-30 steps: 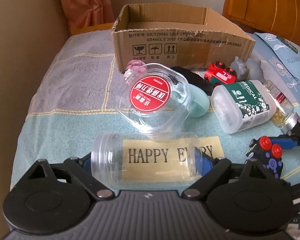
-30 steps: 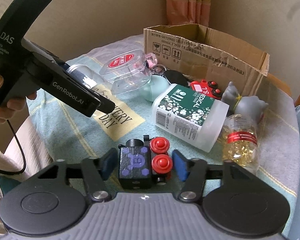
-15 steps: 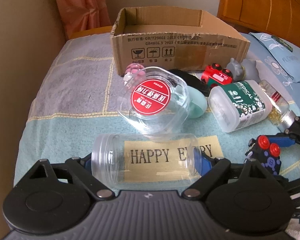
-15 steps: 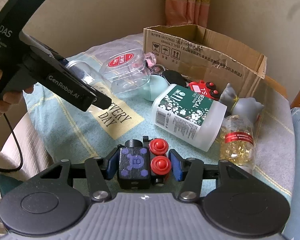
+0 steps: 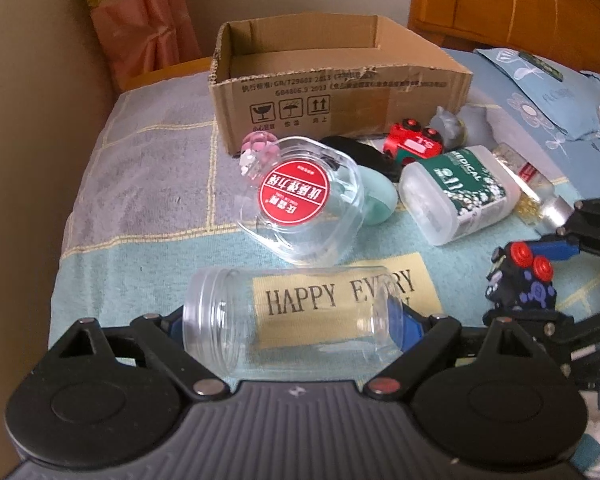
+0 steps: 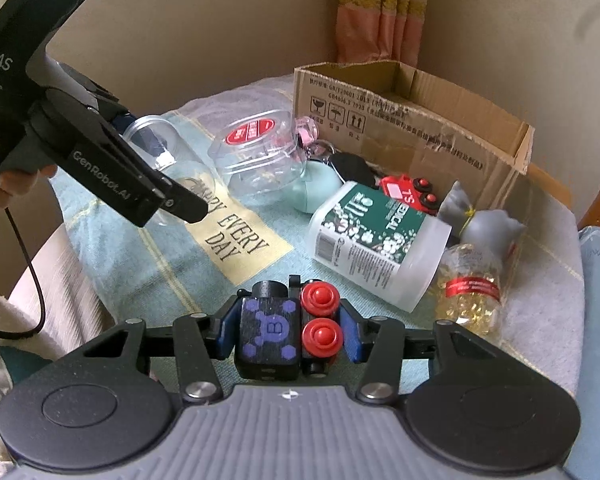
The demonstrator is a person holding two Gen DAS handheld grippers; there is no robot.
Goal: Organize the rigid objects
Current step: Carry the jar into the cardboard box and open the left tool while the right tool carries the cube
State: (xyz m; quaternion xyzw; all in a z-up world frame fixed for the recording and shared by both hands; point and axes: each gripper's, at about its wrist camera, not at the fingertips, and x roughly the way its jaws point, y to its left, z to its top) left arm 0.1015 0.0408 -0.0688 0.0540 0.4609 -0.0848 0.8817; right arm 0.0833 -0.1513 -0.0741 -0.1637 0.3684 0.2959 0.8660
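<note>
— Near me, why sideways? 
— My left gripper (image 5: 290,316) clamps the clear jar (image 5: 288,316) end to end; my right gripper (image 6: 288,330) is clamped on the black toy (image 6: 286,330). 
— Bound where? 
— Probably the far cardboard box (image 5: 340,92).

Clear glossy plastic jar (image 5: 288,320), matt corrugated cardboard box (image 5: 340,92), woven cloth bedspread (image 5: 148,200), polished wooden headboard (image 5: 512,4), matt black plastic toy block (image 6: 270,330)

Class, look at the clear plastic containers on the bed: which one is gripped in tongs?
The plain, label-free cylindrical jar, held sideways in the left tongs. The red-labelled tub and capsule bottle lie free.
</note>
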